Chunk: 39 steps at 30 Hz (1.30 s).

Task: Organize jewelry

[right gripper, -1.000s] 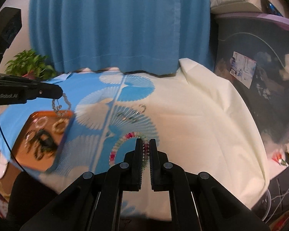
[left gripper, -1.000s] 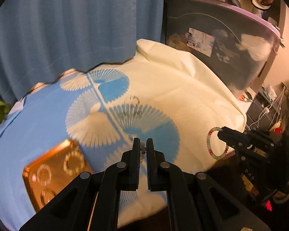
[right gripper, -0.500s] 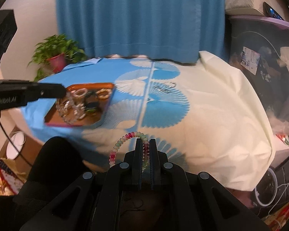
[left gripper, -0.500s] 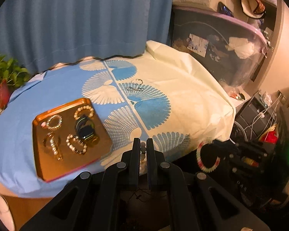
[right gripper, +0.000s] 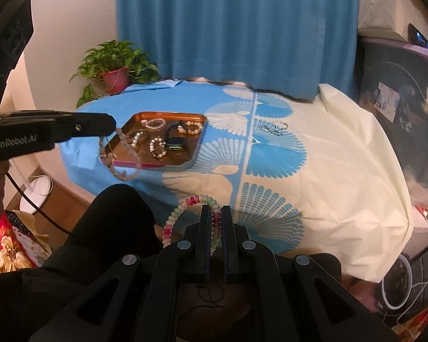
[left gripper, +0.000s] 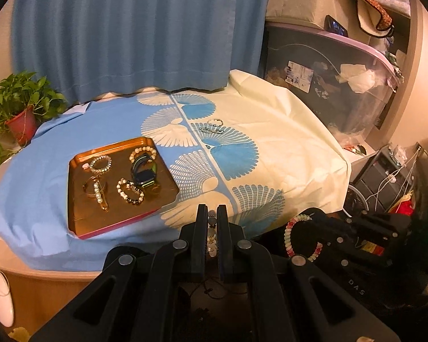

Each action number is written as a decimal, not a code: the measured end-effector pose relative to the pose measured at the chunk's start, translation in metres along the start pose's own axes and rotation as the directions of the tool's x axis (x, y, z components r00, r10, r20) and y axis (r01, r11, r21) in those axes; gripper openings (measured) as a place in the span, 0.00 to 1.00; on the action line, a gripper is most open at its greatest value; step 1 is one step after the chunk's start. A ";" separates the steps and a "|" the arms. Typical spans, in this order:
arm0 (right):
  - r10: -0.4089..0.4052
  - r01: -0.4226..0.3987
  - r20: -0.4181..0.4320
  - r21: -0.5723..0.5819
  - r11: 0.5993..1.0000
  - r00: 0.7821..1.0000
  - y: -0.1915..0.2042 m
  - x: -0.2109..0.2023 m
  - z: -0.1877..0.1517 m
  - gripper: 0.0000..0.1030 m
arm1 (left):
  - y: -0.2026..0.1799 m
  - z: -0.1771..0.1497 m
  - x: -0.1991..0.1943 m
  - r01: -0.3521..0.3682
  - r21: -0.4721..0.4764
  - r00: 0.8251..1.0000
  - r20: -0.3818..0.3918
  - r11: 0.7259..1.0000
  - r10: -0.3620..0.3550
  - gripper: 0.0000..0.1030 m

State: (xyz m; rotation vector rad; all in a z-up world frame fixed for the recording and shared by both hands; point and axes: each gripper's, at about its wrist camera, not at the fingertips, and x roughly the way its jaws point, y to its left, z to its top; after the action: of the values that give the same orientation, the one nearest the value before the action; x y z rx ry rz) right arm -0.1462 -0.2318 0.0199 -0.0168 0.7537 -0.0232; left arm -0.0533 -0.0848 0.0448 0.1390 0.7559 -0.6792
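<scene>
Your right gripper (right gripper: pixel 214 222) pinches the pink-green bead bracelet (right gripper: pixel 185 213), and your left gripper (left gripper: pixel 209 222) pinches a pale bead strand (right gripper: pixel 119 154); both hang off the table, near the orange tray (left gripper: pixel 80 159). They look light, limp and slippery, so grip across several beads.

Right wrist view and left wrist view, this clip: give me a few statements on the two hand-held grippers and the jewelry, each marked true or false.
1. The right hand-held gripper is shut on a pink-and-green bead bracelet. True.
2. The left hand-held gripper is open and holds nothing. False: it is shut on a pale bead bracelet that hangs from it.
3. The orange tray already holds several bracelets. True.
4. The silver pieces lie inside the tray. False: they lie on the tablecloth, apart from it.
</scene>
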 end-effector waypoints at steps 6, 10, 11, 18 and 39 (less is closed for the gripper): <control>0.001 -0.001 0.000 -0.016 1.000 1.000 0.008 -0.003 0.002 0.06 | 0.002 -0.005 -0.003 -0.004 0.008 1.000 0.001 1.000 0.004 0.03; -0.003 0.003 0.004 -0.027 1.000 1.000 0.011 -0.003 0.006 0.06 | 0.003 -0.005 -0.002 -0.001 0.004 1.000 0.003 1.000 0.001 0.03; -0.005 0.005 0.005 -0.030 1.000 1.000 0.012 -0.002 0.007 0.06 | 0.003 -0.005 -0.002 -0.002 0.002 1.000 0.004 1.000 0.002 0.03; -0.004 0.003 -0.007 -0.054 0.999 1.000 0.019 0.006 0.014 0.06 | 0.015 -0.003 0.002 0.001 -0.025 1.000 -0.001 1.000 -0.001 0.03; 0.029 -0.037 -0.070 -0.115 0.993 0.997 0.044 0.064 0.046 0.06 | 0.072 0.000 0.028 -0.043 -0.099 0.999 -0.036 0.994 0.040 0.03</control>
State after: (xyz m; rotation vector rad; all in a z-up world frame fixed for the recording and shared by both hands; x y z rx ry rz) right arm -0.0677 -0.1889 0.0086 -0.1146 0.8231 0.0514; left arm 0.0063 -0.0430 0.0171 0.0751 0.8164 -0.5997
